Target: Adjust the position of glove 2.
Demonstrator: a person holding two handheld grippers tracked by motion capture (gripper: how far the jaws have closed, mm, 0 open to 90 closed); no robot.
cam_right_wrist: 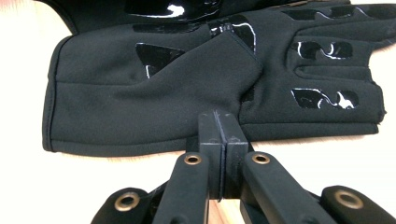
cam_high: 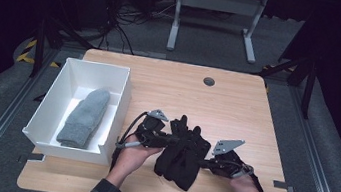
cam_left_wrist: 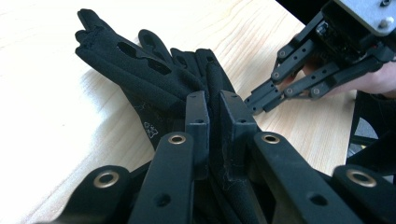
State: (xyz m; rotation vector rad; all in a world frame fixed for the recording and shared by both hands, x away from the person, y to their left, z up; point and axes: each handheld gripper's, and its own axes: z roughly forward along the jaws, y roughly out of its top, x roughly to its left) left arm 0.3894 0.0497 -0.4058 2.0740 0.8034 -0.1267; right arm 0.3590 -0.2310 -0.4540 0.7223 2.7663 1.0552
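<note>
your left tool [cam_left_wrist: 215,114] pinches the soft, light black fabric gloves [cam_high: 182,150] lying limp on the counter [cam_high: 237,110]; the right tool [cam_right_wrist: 218,130], pressed together, nips their near edge. grip doubled fabric.

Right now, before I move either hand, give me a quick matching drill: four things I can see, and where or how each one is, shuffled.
Things:
1. grey mitten
2. black gloves
3. left gripper
4. white box

Places or states:
A. at the left edge of the table
B. lying inside the box
C. jaws clamped on glove fabric
D. piled on the wood between the two hands

Pairs: 1-B, 2-D, 3-C, 4-A
</note>
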